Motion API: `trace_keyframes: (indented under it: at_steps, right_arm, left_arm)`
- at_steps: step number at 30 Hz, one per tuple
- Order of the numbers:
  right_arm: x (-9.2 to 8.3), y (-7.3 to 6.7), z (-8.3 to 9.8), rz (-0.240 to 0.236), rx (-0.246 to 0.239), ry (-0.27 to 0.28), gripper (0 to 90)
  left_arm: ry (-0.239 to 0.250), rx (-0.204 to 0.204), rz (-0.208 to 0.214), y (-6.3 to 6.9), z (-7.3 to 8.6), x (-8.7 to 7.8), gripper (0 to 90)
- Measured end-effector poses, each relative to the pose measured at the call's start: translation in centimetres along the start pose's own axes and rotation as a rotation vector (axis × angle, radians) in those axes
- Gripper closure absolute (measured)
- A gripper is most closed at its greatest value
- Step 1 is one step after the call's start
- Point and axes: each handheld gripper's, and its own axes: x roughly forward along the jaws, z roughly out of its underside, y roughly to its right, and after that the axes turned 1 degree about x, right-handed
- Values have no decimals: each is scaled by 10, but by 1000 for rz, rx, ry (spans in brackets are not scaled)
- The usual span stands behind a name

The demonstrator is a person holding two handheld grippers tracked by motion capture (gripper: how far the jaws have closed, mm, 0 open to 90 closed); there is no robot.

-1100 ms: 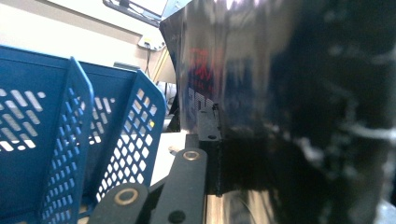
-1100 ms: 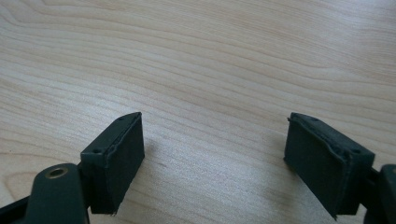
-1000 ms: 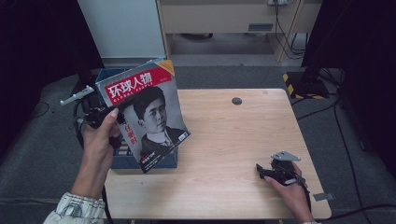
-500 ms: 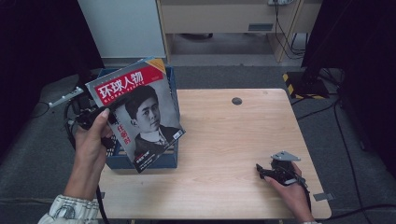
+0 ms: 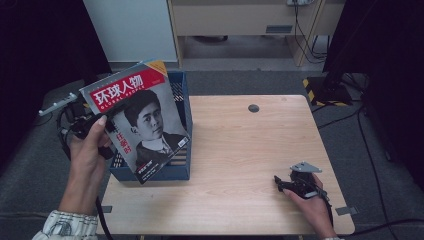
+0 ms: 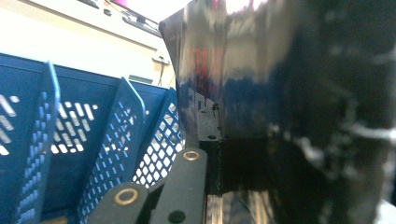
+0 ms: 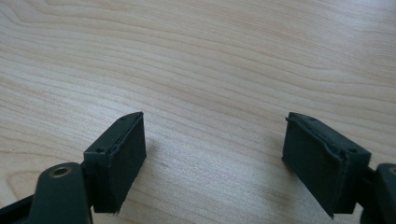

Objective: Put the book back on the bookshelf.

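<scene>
The left gripper (image 5: 95, 131) is clamped on the left edge of a magazine (image 5: 137, 120) and holds it tilted in the air over the blue file rack (image 5: 181, 90), which sits at the table's left end with its outer side flush with that edge. The magazine's lower corner hangs just above the rack's front wall, while its top corner, with the red title band, reaches past the rack's back rim toward the floor beyond. In the left gripper view the glossy cover (image 6: 261, 84) stands edge-on right against the jaws, and the rack's slanted mesh dividers (image 6: 126, 135) lie just beside it on the left (the slots between them are narrow). The right gripper (image 5: 280, 184) rests low on the wooden table (image 5: 240, 150) near the front right corner, jaws spread wide with nothing between them; the right gripper view shows bare wood grain (image 7: 210, 70) between and ahead of the two pads (image 7: 126, 154). Between rack and right gripper the tabletop lies open, with a small dark round disc (image 5: 253, 108) near the far edge, well apart from both hands.
</scene>
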Motion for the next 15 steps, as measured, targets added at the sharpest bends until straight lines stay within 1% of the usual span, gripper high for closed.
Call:
trace_keyframes:
  at_steps: [3,5,6,7,11,13,15]
  right_arm:
    - [0,0,0,0,-3,1,215]
    - [0,0,0,0,-1,1,215]
    - [0,0,0,-1,-2,0,215]
    - [0,0,0,-1,-2,0,215]
    - [0,0,0,-1,-2,0,214]
    - [0,0,0,0,-1,0,215]
    - [0,0,0,-1,-4,-1,215]
  left_arm:
    - [2,3,-13,-5,-2,-6,867]
    - [4,3,-16,-6,-2,-8,867]
    - [8,2,-23,-9,-3,-12,867]
    - [8,2,-23,-9,-3,-12,867]
    - [17,0,-40,-16,-4,-21,867]
    - [20,-4,-45,-18,-4,-23,866]
    - [35,-15,-41,-21,-2,-25,867]
